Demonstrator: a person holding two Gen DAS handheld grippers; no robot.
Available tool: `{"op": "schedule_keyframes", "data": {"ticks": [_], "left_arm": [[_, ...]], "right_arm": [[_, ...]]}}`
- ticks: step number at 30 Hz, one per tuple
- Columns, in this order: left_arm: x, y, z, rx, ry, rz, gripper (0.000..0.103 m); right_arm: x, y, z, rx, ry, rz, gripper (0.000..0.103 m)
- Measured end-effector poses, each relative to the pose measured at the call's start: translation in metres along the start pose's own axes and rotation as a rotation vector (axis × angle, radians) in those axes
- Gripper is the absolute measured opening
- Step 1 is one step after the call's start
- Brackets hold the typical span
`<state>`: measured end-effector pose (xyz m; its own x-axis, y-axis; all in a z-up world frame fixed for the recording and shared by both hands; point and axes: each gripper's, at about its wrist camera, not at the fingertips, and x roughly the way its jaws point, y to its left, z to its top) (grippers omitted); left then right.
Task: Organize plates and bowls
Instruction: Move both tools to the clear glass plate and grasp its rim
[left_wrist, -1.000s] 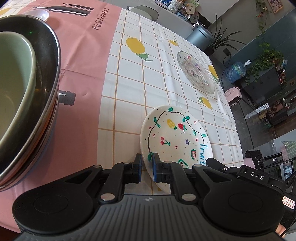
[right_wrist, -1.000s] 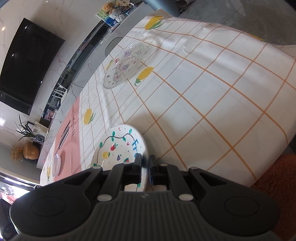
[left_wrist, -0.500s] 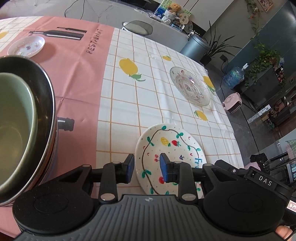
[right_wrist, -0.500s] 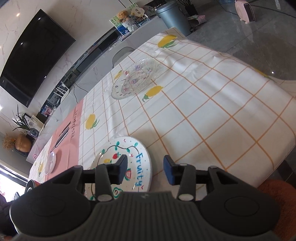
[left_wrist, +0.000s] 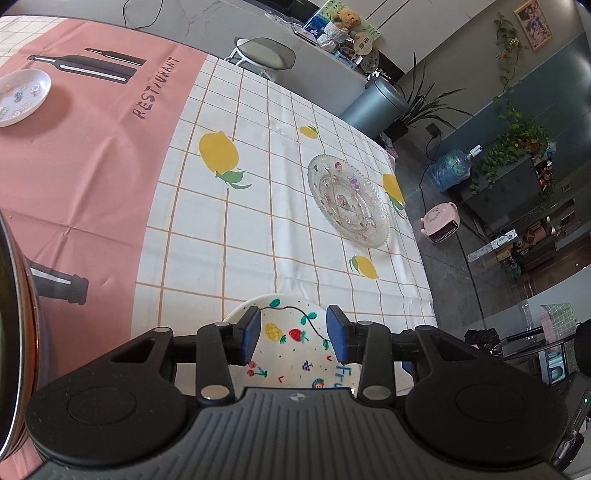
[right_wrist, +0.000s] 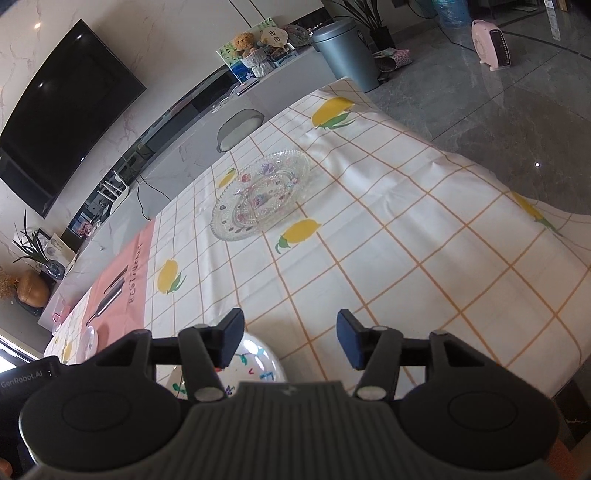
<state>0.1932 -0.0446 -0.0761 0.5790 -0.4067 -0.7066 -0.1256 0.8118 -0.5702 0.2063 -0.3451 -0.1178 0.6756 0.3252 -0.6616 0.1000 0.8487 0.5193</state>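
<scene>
You just opened both grippers: left gripper (left_wrist: 291, 334) and right gripper (right_wrist: 290, 341) half-wide, empty. White fruit-painted ceramic plate (left_wrist: 295, 354) released near table edge; clear patterned glass plate (right_wrist: 261, 195) next, far.

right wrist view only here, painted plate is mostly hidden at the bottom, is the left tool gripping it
Observer: No. The left tool is open, and its jaws have just been opening. The painted plate lies flat below the gap, not pinched.
Operator: anything left of that plate
Observer: Yes, the rim of a big dark metal bowl on the pink cloth.
Operator: whats painted on the plate
Observer: A yellow pineapple beside a red strawberry.
</scene>
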Motion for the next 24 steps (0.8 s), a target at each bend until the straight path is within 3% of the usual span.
{"op": "schedule_keyframes", "data": {"ticks": [9, 14, 24], "left_arm": [[0.026, -0.012, 0.02, -0.024, 0.0, -0.032, 0.049], [0.043, -0.008, 0.035, -0.1, -0.018, -0.046, 0.056], [0.079, 0.002, 0.059, -0.204, -0.009, -0.036, 0.056]], "right_arm": [[0.019, -0.004, 0.033, -0.004, -0.021, -0.026, 0.056], [0.032, -0.007, 0.052, 0.025, -0.024, -0.027, 0.056], [0.073, -0.012, 0.068, 0.108, 0.014, -0.014, 0.058]]}}
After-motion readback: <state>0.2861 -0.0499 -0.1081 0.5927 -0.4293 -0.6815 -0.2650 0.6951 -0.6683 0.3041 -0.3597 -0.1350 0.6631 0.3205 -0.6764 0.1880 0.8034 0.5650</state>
